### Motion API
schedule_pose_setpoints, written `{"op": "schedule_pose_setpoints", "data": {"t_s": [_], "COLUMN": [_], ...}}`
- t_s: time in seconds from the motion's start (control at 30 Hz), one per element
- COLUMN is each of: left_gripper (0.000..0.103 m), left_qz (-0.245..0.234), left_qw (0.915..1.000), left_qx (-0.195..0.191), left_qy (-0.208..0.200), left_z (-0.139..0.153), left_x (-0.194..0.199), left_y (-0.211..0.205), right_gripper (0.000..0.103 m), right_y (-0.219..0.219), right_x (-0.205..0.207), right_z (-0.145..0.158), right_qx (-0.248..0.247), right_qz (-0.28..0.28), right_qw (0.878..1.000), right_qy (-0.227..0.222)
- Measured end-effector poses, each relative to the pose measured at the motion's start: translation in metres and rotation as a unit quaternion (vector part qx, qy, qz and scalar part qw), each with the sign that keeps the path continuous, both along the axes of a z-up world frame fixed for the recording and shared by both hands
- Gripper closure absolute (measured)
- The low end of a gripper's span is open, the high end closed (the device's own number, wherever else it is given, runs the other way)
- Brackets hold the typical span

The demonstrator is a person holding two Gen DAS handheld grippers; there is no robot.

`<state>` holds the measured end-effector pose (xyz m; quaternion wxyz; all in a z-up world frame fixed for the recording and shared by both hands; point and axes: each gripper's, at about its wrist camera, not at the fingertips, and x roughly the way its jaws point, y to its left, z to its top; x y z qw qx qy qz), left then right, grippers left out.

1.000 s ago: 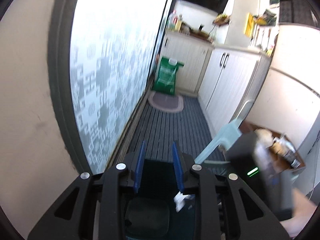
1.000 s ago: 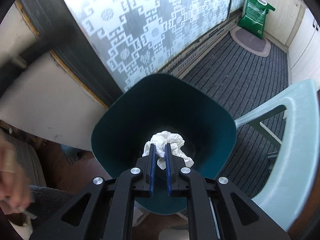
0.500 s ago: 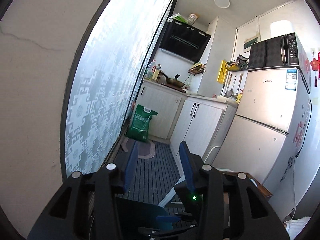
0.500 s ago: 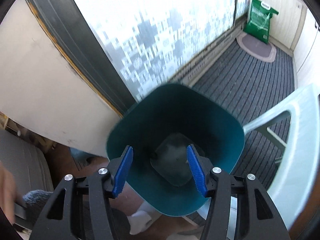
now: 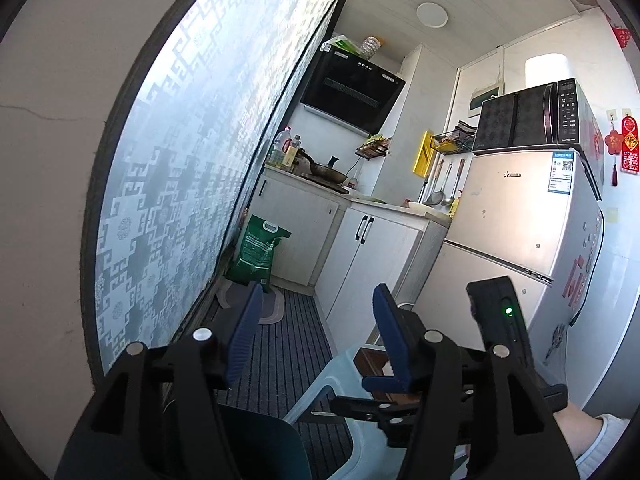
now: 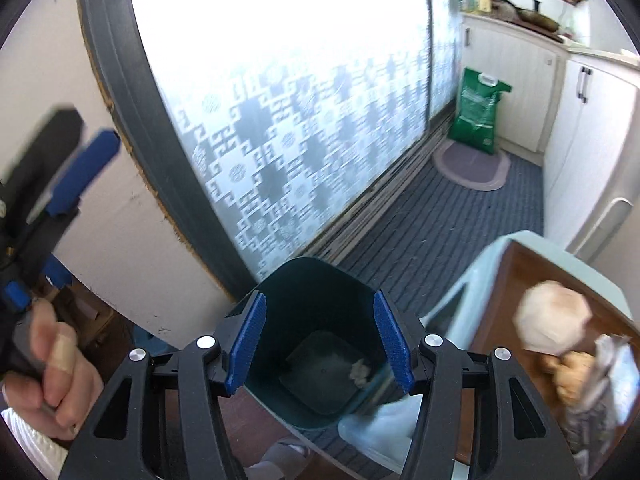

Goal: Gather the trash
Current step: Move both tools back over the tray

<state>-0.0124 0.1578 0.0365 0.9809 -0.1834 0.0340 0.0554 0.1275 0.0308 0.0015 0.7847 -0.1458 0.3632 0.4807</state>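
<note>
A crumpled white tissue (image 6: 360,370) lies at the bottom of the dark teal bin (image 6: 320,300), which stands on the floor beside a pale blue plastic chair (image 6: 452,304). Directly above the bin hangs the right hand-held gripper (image 6: 318,346), its blue pads spread wide and holding nothing. To its right a brown wooden worktop (image 6: 500,304) carries a blurred pale rounded lump (image 6: 552,316), possibly a bag or wrapper. The left hand-held gripper (image 5: 318,334), likewise wide open and empty, points level down a narrow kitchen toward a green sack (image 5: 258,250), white cabinets (image 5: 368,256) and a refrigerator (image 5: 516,240) topped by a microwave (image 5: 532,118).
</note>
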Motion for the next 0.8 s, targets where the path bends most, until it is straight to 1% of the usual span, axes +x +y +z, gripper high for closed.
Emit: {"op": "schedule_pose_setpoints", "data": {"t_s": [0.03, 0.17, 0.3, 0.43, 0.53, 0.67, 0.8], "left_gripper": [0.041, 0.041, 0.040, 0.039, 0.037, 0.036, 0.035], "left_qz": [-0.004, -0.015, -0.021, -0.037, -0.048, -0.060, -0.076], "left_qw": [1.0000, 0.9993, 0.9978, 0.9951, 0.9921, 0.9874, 0.9812], "left_qx": [0.001, 0.010, 0.019, 0.025, 0.044, 0.060, 0.074], "left_qy": [0.004, 0.032, 0.060, 0.088, 0.108, 0.134, 0.161], "left_z": [0.000, -0.004, -0.008, -0.013, -0.016, -0.020, -0.025], "left_x": [0.003, 0.021, 0.038, 0.058, 0.072, 0.093, 0.119], "left_y": [-0.003, -0.014, -0.026, -0.043, -0.061, -0.083, -0.104], "right_gripper": [0.046, 0.046, 0.044, 0.043, 0.042, 0.042, 0.042], "right_y": [-0.008, -0.046, -0.081, -0.120, -0.148, -0.177, -0.194], "right_x": [0.002, 0.014, 0.028, 0.044, 0.055, 0.067, 0.069], "right_z": [0.003, 0.016, 0.020, 0.018, 0.014, 0.008, 0.002], "right_qx": [0.001, 0.008, 0.015, 0.016, 0.019, 0.022, 0.023], "right_qz": [-0.006, -0.037, -0.067, -0.098, -0.120, -0.142, -0.152], "right_qw": [1.000, 0.999, 0.997, 0.994, 0.992, 0.989, 0.988], "right_qy": [-0.007, -0.028, -0.035, -0.036, -0.032, -0.026, -0.023]}}
